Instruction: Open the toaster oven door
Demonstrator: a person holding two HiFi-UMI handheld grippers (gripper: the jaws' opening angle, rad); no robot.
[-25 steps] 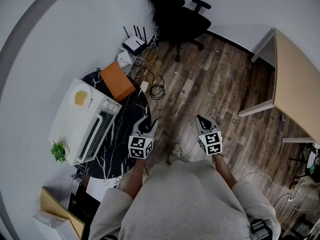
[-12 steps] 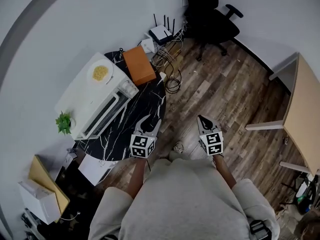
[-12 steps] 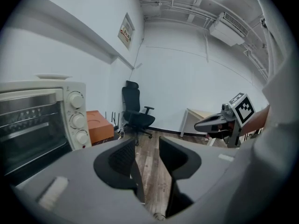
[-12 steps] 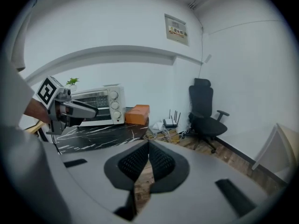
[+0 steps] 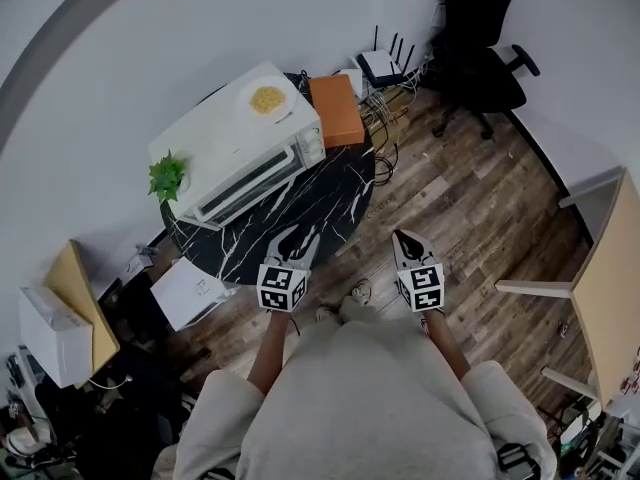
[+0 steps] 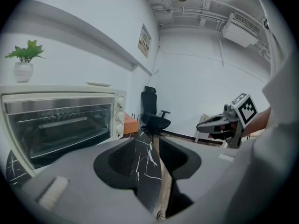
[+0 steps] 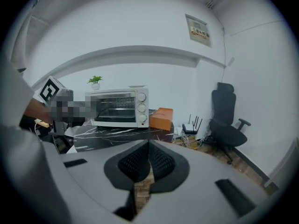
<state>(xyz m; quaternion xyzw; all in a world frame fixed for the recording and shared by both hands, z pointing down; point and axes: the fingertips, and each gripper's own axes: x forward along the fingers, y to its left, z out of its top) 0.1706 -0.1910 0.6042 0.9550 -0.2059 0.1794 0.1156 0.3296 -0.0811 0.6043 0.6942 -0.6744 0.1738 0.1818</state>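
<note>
The white toaster oven [image 5: 240, 153] stands on a round black marble table [image 5: 320, 213] with its glass door shut. It also shows in the left gripper view as the toaster oven [image 6: 60, 120] and in the right gripper view as the toaster oven [image 7: 119, 107]. My left gripper [image 5: 293, 240] hovers over the table's near edge, a short way from the oven front. Its jaws stand apart with nothing between them, and the left gripper [image 6: 150, 136] shows marble through the gap. My right gripper [image 5: 402, 238] hangs over the wood floor, and the right gripper [image 7: 148, 143] has its pads together.
A plate of yellow food [image 5: 266, 99] and a small potted plant [image 5: 167, 176] sit on the oven's top. An orange box [image 5: 335, 110] lies beside it. A router [image 5: 383, 65], cables and a black office chair [image 5: 485, 58] are beyond. A wooden desk [image 5: 615, 268] stands at right.
The head view has swung left: the table and oven shifted up and right in the picture, closer ahead of both grippers. Both grippers keep the same pose and jaw spacing.
</note>
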